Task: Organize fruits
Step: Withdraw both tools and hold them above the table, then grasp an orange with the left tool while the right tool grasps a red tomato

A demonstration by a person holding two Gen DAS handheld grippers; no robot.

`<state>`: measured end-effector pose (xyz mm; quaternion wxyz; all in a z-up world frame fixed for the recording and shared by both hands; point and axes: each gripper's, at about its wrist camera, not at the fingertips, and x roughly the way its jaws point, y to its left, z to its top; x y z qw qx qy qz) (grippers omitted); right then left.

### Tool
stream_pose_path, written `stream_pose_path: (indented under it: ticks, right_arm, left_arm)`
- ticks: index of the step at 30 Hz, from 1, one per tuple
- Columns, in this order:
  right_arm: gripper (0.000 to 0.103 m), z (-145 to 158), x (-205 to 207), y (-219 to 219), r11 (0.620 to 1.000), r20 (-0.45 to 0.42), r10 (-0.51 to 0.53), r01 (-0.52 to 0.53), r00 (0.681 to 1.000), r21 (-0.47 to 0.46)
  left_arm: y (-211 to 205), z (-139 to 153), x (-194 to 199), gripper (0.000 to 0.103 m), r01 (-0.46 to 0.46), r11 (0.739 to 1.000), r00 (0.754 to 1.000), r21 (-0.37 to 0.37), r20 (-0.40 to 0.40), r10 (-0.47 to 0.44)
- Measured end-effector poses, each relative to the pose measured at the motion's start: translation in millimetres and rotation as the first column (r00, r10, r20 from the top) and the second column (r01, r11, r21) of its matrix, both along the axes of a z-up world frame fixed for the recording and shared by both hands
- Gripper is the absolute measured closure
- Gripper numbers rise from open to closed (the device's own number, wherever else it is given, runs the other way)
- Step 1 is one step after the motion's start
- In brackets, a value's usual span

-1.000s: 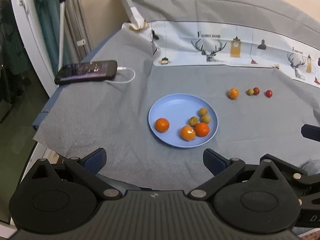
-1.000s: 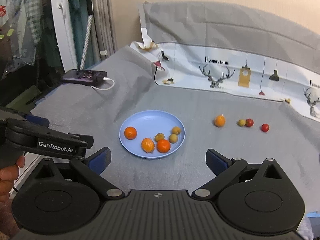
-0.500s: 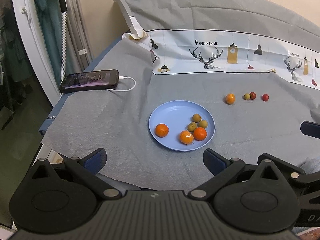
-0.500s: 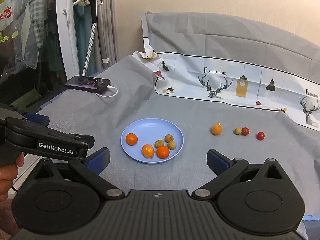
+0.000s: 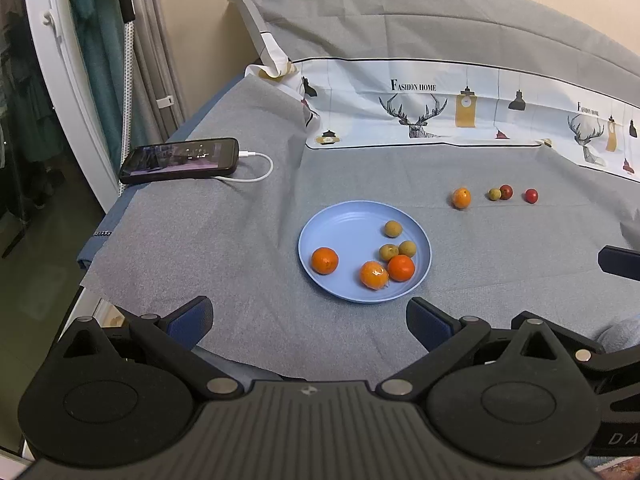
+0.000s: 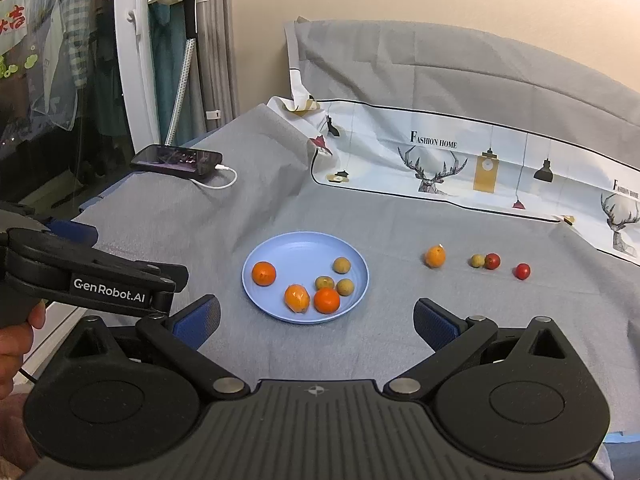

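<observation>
A blue plate on the grey cloth holds three oranges and three small green-brown fruits. To its right on the cloth lie a loose orange, a small green fruit touching a red fruit, and another red fruit. My left gripper is open and empty, near the plate's front edge. My right gripper is open and empty, also short of the plate.
A black phone with a white cable lies at the cloth's back left, near the table edge. A printed white cloth runs along the back. The left gripper's body sits at the right view's left.
Both grippers have drawn back and tilted up a little; the plate and fruits look smaller and farther. Nothing on the cloth moved.
</observation>
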<state>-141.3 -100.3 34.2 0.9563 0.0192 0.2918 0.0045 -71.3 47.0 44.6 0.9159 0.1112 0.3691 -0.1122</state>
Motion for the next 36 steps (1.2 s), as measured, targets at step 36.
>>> stream_pose_path:
  ticks: [36]
  right_arm:
    - [0.001, -33, 20, -55, 0.984, -0.079, -0.129, 0.137, 0.989, 0.116]
  left_arm:
    - [-53, -18, 43, 0.000, 0.052, 0.997, 0.993, 0.058, -0.107, -0.045]
